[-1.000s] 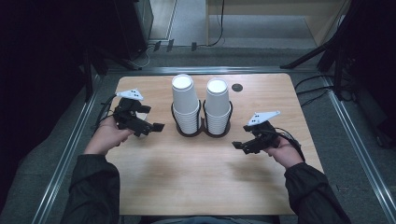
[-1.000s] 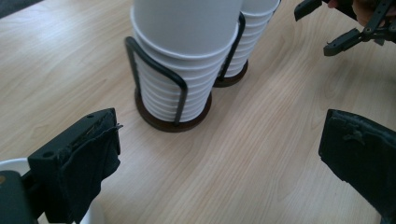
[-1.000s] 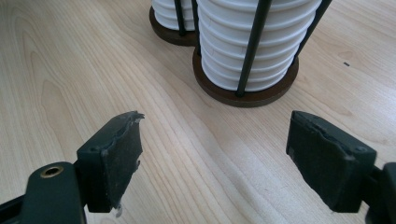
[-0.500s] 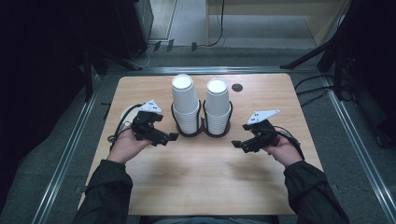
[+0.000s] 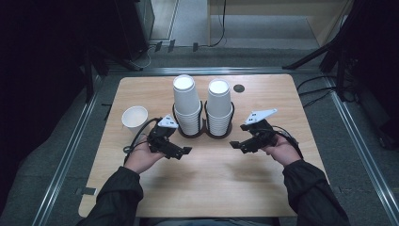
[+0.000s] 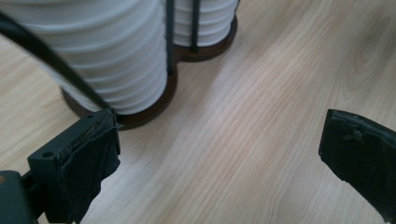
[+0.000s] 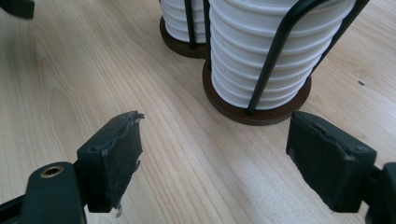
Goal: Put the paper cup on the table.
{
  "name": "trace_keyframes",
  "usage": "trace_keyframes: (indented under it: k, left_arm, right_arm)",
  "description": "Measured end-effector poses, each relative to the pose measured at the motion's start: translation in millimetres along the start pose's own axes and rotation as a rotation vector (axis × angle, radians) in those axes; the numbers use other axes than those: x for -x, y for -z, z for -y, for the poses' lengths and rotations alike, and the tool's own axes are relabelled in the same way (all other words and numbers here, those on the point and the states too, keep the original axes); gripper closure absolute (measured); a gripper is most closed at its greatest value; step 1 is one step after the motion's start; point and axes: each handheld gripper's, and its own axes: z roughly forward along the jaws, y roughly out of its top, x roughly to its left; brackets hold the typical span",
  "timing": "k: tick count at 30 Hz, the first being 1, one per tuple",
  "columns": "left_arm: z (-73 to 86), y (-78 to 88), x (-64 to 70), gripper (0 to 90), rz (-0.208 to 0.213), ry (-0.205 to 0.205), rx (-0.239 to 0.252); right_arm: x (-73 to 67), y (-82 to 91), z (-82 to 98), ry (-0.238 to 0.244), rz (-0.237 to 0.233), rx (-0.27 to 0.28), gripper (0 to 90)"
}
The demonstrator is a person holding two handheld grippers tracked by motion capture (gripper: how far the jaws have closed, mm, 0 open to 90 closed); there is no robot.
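High view first: since a second ago the left tool (image 5: 181,151) has come in from the bench's left edge toward the middle and dropped lower, and a single white paper cup (image 5: 134,117) now stands uncovered where that hand had been; the right tool (image 5: 239,144) sits where it was. Both tools are released, jaws spread wide with nothing between them, the black pads (image 7: 116,158) looking rubbery and frayed along their edges. Between the tools, toward the far side, two stacks of white paper cups (image 5: 187,103) stand upright, long axes vertical and mouths down, their ribbed rims layered like rings. They sit in a holder (image 7: 257,109) of thin black wire with round dark-brown wooden bases joined side by side. The loose cup stands upright with its mouth up, well left of the stacks. The bench (image 5: 211,188) is pale wood-grain laminate with rounded corners. Each tool carries a grey three-cornered plate and points inward, toward the other.
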Motion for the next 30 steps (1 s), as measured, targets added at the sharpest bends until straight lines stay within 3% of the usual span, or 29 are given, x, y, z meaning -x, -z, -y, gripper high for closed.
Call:
trace_keyframes:
  k: [8, 19, 30]
  left_arm:
    - [-4.0, -16.0, 12.8, 0.0, 0.022, -0.03, -0.035]
    - [-11.0, -31.4, 20.9, 0.0, 0.053, -0.033, -0.056]
    - [-20.9, -29.1, 27.3, 0.0, 0.052, -0.054, -0.008]
  right_arm:
    - [-0.5, -0.1, -0.2, -0.001, 0.002, -0.001, 18.6]
    - [-6.7, -1.5, 1.1, 0.013, -0.005, -0.012, 18.6]
    - [-13.3, 0.4, 5.1, 0.019, -0.002, -0.013, 18.6]
